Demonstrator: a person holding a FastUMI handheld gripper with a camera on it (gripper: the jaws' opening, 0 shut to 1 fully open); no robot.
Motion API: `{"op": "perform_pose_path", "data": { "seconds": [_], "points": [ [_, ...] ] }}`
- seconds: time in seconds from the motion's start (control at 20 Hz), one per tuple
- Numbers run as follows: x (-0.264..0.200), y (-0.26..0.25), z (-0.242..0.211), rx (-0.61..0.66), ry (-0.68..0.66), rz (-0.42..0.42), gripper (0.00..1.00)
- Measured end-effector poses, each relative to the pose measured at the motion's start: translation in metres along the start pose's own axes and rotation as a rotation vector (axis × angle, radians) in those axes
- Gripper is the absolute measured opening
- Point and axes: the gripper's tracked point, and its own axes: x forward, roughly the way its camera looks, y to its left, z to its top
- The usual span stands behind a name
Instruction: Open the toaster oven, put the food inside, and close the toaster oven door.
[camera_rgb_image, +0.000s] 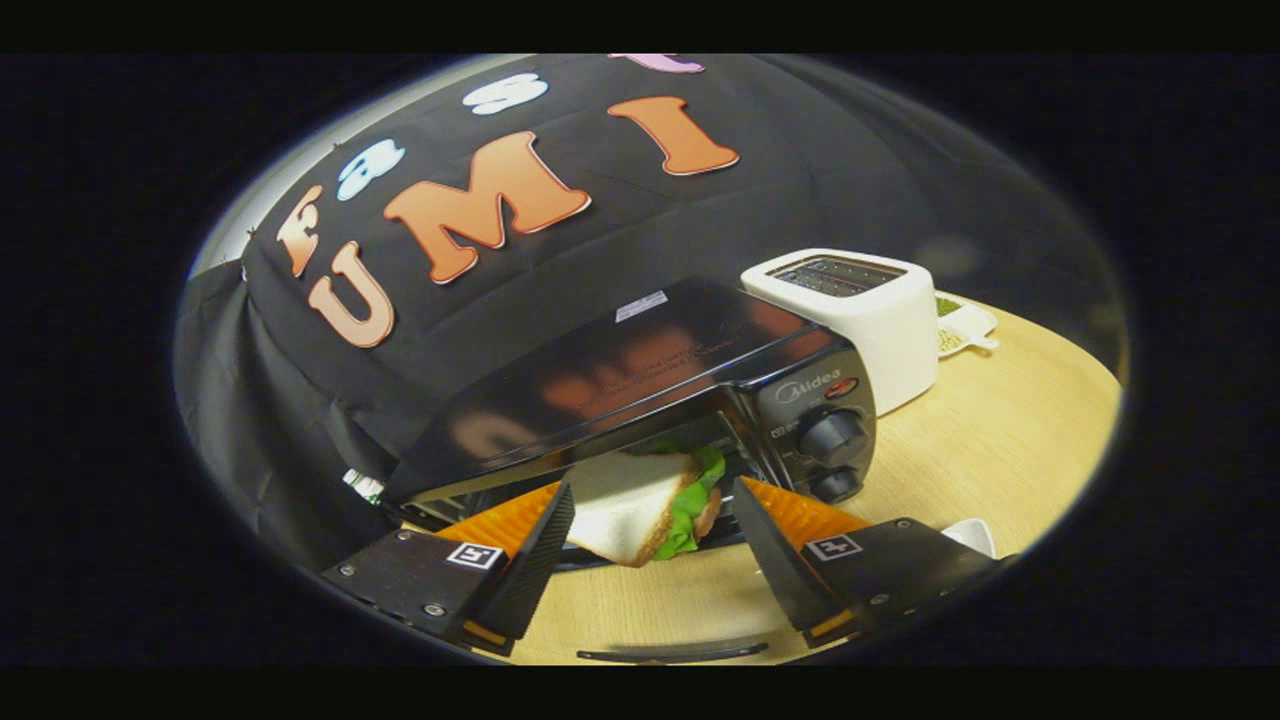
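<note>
The black toaster oven (640, 370) stands on the wooden table (1010, 440) with its door folded down; the door's dark handle edge (670, 652) lies below my fingers. A sandwich (630, 510) of white bread, green lettuce and meat sits in the oven's mouth, one corner sticking out toward me. My gripper (652, 490) is open with the sandwich between its fingers. The left finger (535, 550) is at the bread's edge. A small gap separates the right finger (775, 550) from the lettuce side. The oven's knobs (832, 437) are just right of the opening.
A white pop-up toaster (860, 310) stands close behind the oven's right side. A white dish (965, 325) lies beyond it. The rim of a white cup (972, 535) shows beside my right finger. The black cloth wall hangs behind the oven.
</note>
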Motion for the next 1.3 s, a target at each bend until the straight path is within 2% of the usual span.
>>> {"op": "perform_pose_path", "data": {
  "seconds": [0.1, 0.25, 0.55, 0.7, 0.9, 1.15, 1.3],
  "points": [
    [-0.008, 0.000, -0.009, -0.008, 0.044, 0.007, 0.94],
    [-0.029, -0.002, -0.018, -0.084, 0.061, 0.013, 0.94],
    [-0.079, 0.020, -0.055, -0.257, 0.157, 0.111, 0.95],
    [-0.094, 0.023, -0.081, -0.328, 0.216, 0.132, 0.95],
    [-0.106, 0.021, -0.109, -0.383, 0.288, 0.136, 0.95],
    [-0.128, 0.017, -0.141, -0.388, 0.398, 0.113, 0.95],
    [-0.121, 0.007, -0.161, -0.415, 0.447, 0.062, 0.95]
  ]
}}
